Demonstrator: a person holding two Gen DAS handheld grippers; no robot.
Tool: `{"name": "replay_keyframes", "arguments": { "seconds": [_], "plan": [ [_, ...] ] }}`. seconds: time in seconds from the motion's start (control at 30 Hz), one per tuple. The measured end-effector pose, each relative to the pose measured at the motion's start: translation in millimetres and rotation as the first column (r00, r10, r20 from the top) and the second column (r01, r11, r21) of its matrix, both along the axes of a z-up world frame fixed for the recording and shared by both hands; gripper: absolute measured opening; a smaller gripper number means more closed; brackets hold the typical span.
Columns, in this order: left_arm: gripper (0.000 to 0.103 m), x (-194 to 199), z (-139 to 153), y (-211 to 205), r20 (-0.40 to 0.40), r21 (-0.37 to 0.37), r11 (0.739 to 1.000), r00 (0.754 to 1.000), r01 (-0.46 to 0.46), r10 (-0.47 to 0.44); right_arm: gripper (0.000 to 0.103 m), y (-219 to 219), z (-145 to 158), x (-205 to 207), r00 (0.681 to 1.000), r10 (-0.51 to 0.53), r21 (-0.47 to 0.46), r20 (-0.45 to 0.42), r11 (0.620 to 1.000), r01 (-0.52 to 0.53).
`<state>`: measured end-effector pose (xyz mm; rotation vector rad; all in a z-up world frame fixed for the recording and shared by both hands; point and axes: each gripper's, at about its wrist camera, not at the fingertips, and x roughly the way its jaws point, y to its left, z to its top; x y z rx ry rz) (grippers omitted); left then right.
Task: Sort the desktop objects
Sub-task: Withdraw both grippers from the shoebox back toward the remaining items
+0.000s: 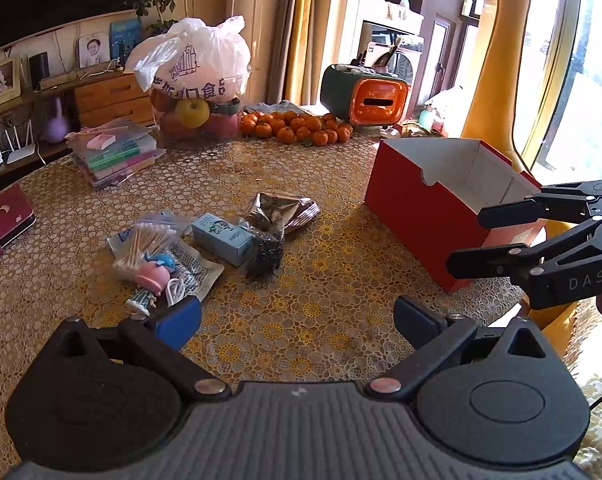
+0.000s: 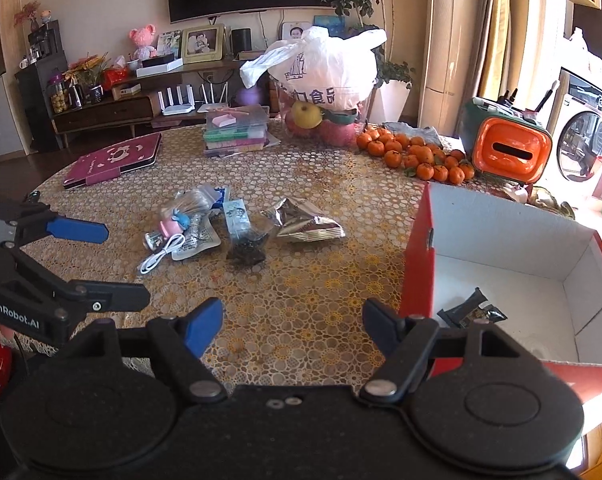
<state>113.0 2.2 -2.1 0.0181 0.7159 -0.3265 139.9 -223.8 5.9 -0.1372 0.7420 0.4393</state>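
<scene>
A red cardboard box point(image 1: 417, 216) with a white inside stands open at the table's right; in the right wrist view the box point(image 2: 419, 256) holds a dark snack packet point(image 2: 471, 314). A cluster lies mid-table: a silver foil packet point(image 1: 281, 208), a light blue carton point(image 1: 221, 236), a dark clear bag point(image 1: 267, 252), a bag of cotton swabs point(image 1: 145, 240), a pink and blue toy point(image 1: 157, 272) and a white cable point(image 2: 161, 258). My left gripper point(image 1: 297, 320) is open and empty above the near table. My right gripper point(image 2: 293, 320) is open and empty beside the box.
A white plastic bag over a fruit bowl point(image 1: 197, 76), a pile of tangerines point(image 1: 297, 126), an orange and green tissue holder point(image 1: 365, 94), stacked plastic cases point(image 1: 113, 152) and a maroon tablet case point(image 2: 113, 160) stand around the far table. A yellow chair back point(image 1: 497, 72) rises behind the box.
</scene>
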Motion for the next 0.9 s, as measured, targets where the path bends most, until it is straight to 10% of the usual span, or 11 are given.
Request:
{"name": "replay_keyframes", "arguments": {
  "seconds": [0.9],
  "plan": [
    [0.103, 27, -57, 46, -0.032, 0.004, 0.993, 0.992, -0.118, 0.119, 0.077, 65, -46, 46, 0.998, 0.054, 0.065, -0.029, 0.997, -0.052]
  ]
}}
